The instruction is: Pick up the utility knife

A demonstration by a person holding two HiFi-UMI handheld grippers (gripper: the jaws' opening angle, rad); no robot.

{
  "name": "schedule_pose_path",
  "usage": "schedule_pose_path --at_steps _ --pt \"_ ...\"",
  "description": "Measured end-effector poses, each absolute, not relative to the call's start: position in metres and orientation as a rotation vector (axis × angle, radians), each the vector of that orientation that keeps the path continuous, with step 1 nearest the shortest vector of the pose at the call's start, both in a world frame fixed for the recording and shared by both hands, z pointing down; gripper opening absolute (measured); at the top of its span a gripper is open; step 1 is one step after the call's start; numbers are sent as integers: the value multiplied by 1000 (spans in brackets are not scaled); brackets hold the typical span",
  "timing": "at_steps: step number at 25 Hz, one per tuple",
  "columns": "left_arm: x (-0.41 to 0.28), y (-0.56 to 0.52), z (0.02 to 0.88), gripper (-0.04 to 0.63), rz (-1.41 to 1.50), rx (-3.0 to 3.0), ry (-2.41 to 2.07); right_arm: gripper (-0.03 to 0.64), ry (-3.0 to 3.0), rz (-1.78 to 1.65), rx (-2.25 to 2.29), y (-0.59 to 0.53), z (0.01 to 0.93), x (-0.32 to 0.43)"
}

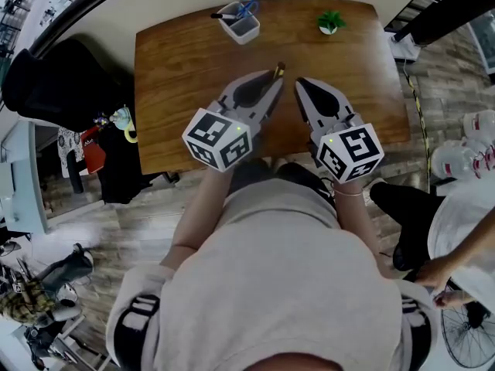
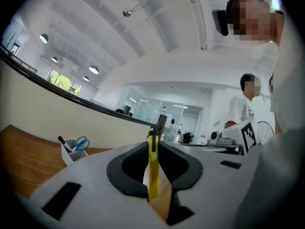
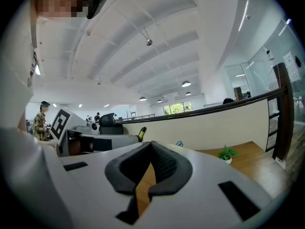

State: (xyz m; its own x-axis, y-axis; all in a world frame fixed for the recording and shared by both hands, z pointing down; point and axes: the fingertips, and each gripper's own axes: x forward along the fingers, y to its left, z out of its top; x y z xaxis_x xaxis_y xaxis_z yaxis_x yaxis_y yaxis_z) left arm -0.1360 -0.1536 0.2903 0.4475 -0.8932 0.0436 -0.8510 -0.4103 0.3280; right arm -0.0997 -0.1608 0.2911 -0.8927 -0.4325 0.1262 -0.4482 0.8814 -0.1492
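Gripping the utility knife in my left tool, I have the pads pressed on its thin yellow body, which stands on edge between them. Its long axis runs along the jaws, away from me, and the dark front end sticks out past the tips toward the far side of the bench. My right tool sits just beside it, jaws together on nothing. The knife is with the left hand alone, so I judge that what remains is a straight lift, kept level so the body cannot pivot. How far it clears the wood I cannot tell.
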Motion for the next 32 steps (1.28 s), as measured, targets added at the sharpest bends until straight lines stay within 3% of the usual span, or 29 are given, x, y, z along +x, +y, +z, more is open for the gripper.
schedule_pose_path --at_steps 32 --pt "-135 -154 302 78 -183 2387 -1452 9 -2907 274 745 -162 305 -96"
